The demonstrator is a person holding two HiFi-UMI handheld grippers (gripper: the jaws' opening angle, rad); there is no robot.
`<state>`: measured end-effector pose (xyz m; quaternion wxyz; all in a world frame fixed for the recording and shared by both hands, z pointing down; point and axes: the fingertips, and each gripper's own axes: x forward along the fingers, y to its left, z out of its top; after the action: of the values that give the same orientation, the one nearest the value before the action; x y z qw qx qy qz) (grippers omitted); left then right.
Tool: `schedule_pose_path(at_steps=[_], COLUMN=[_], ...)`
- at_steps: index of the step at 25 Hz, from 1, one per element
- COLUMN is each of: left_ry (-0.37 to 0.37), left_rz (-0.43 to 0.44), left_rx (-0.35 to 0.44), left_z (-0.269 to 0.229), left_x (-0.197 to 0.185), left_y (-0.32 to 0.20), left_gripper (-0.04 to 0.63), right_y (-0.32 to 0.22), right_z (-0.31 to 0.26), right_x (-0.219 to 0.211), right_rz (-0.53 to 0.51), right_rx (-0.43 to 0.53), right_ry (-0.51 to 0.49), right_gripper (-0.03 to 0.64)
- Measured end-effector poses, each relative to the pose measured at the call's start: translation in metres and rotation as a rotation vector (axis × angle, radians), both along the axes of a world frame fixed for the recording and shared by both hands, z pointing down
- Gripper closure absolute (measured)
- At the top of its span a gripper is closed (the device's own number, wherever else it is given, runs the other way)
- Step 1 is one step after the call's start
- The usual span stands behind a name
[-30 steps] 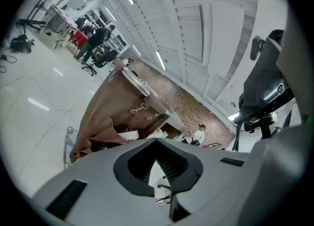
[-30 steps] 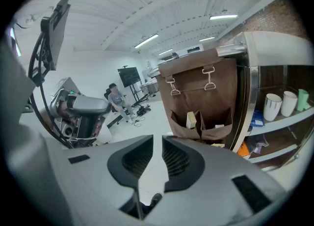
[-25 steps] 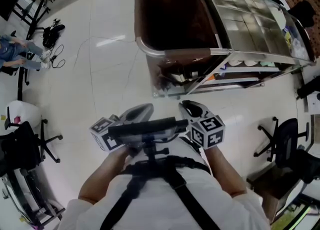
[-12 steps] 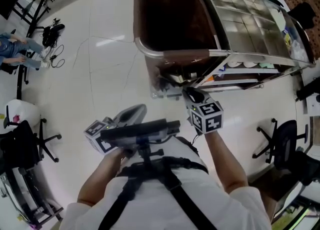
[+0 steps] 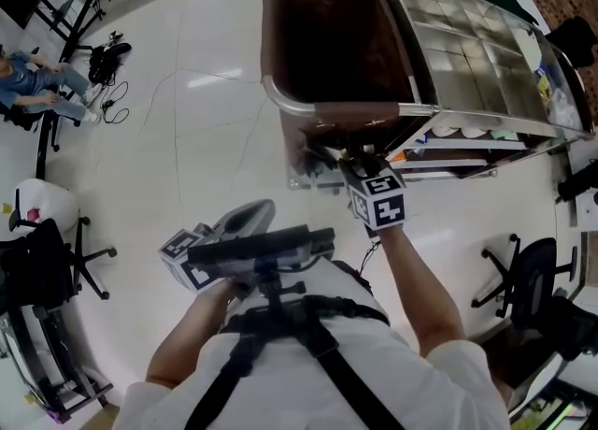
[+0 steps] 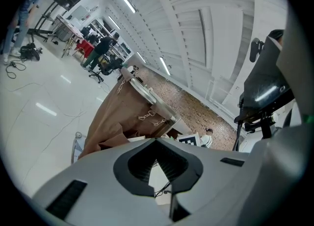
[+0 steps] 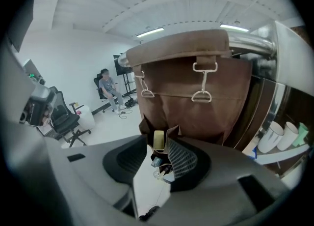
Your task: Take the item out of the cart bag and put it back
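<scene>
- Jaws on the right gripper (image 7: 156, 144) are standing apart, having just been opening. I'm seeing nothing pinched, because neither pad is pressing on anything.
- I'm looking down that gap in the right gripper view at the item (image 7: 158, 136). It's a pale yellowish piece poking up out of a pocket (image 7: 172, 132) low on the front of the brown cart bag (image 7: 196, 107), right at the centre of the frame.
- It's sitting at the far end of the gap, level with the tips and in line with them. Its long axis is running up and down the frame, so it's standing across my reach, not along it. I'm judging that a straight push ahead would bring a pad to each side of it.
- Some smaller bits (image 7: 157, 163) are showing below it in the gap, and I can't tell what they are.
- My left gripper (image 6: 156, 141) is showing its jaws closed tip to tip with nothing in them. The bag is lying well off, at centre left of its frame.
- In the head view the right gripper is reaching in under the bag's front edge at upper centre, while the left one is hanging low at lower left, near my chest. I'm reading the right hand as far the nearer, so the pick is its job.
</scene>
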<state>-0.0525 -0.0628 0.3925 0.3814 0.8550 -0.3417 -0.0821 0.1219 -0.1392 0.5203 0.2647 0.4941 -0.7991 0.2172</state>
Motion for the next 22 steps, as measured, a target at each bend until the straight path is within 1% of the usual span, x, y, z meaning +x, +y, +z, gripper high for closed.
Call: schedule_pose_path(at_steps=[5,9,10,11,16,22], left_ry=[-0.011,-0.002,0.0,0.002,0.003,0.006], left_rz=[-0.015,-0.018,-0.017,-0.016,-0.021,0.024], left_rx=[0.007,0.006,0.006,0.006,0.007,-0.017], left_z=[0.005,-0.001,-0.004,-0.005,0.001,0.002], left_x=[-0.005,-0.004,-0.004,-0.003,-0.005,0.005], left_y=[-0.002,-0.003,-0.003,-0.004,-0.005,-0.001], left_gripper=[0.595,0.595,0.595,0.595,0.595,0.595], right_y=[-0.008,-0.007,-0.005,-0.001,0.025,0.028], right_z=[0.005,0.006,0.006,0.007,0.009,0.002], right_x=[-0.006,-0.007,-0.006,-0.004,0.002,0.006], right_rz=[-0.017,-0.017,-0.012,-0.006,0.01,0.021], right_rx=[-0.01,-0.012,-0.015,-0.02,-0.04,-0.025], right_ry=[0.017,0.018,0.014,0.01,-0.01,-0.016], right_gripper=[0.479,0.479,0.477,0.457,0.456,0.456])
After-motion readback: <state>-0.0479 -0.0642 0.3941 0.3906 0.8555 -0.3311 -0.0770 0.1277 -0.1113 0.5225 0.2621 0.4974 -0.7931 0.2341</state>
